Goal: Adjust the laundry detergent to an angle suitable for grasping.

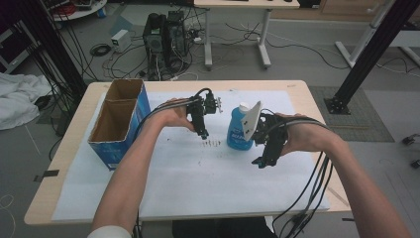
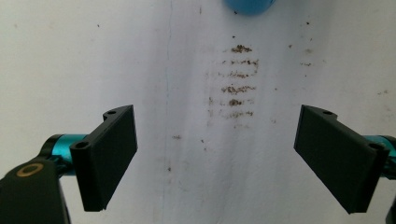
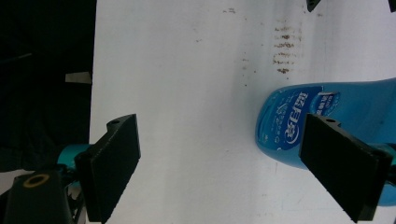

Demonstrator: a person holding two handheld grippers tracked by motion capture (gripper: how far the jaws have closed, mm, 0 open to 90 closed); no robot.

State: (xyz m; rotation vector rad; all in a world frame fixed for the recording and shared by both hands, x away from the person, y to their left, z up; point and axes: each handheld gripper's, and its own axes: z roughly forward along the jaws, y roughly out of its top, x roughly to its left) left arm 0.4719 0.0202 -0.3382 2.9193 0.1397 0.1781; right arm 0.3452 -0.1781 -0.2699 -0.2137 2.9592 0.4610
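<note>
The blue bottle stands upright near the middle of the white sheet on the table, white cap up, its long axis vertical. In the right gripper view the blue bottle lies across the frame beyond one jaw, not between the two. The right hand-held gripper, at about four o'clock from the bottle, has its jaws spread and empty; the left hand-held gripper, at nine o'clock, is likewise spread over a patch of brown smudges. The cardboard box waits farther out at nine o'clock. By my reading nothing is grasped yet; the whole pick-up remains.
</note>
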